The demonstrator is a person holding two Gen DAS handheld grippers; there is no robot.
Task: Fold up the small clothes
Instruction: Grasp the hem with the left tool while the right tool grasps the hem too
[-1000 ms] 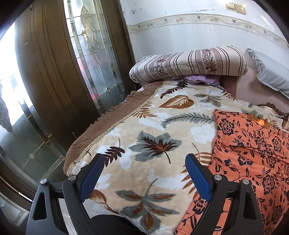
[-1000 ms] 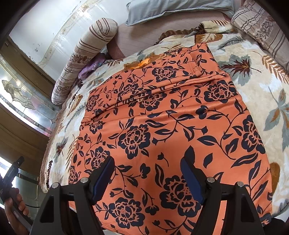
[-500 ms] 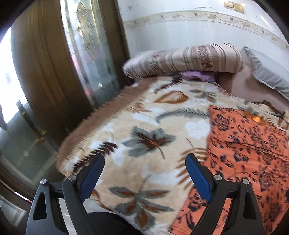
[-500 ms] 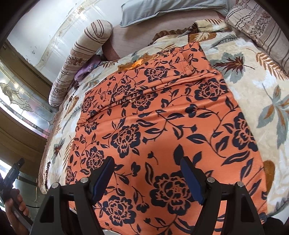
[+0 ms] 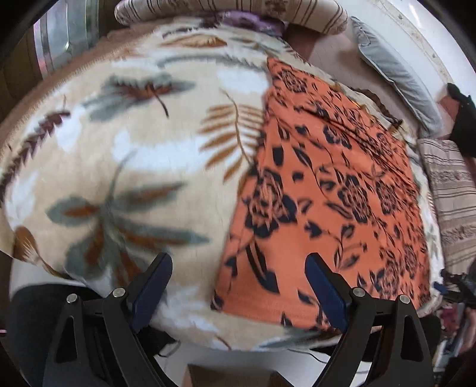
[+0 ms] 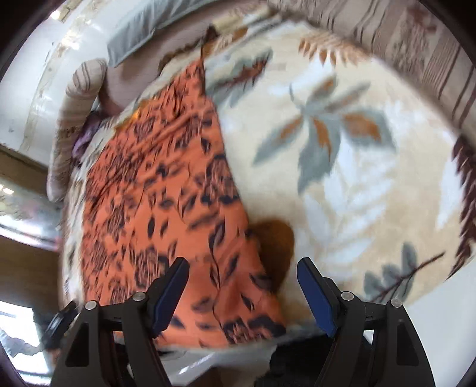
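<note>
Lying below hand-held gripper (image 5: pixel 239 285): orange garment (image 5: pixel 327 190)

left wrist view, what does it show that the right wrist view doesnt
Only the left wrist view shows the left tongs, open over the garment's near left corner, and a black-gloved hand at the right edge.

Only the right wrist view shows the right tongs, open over the garment's near right corner.

Both show the orange floral garment lying flat on the leaf-print blanket, a striped bolster and a grey pillow.
</note>
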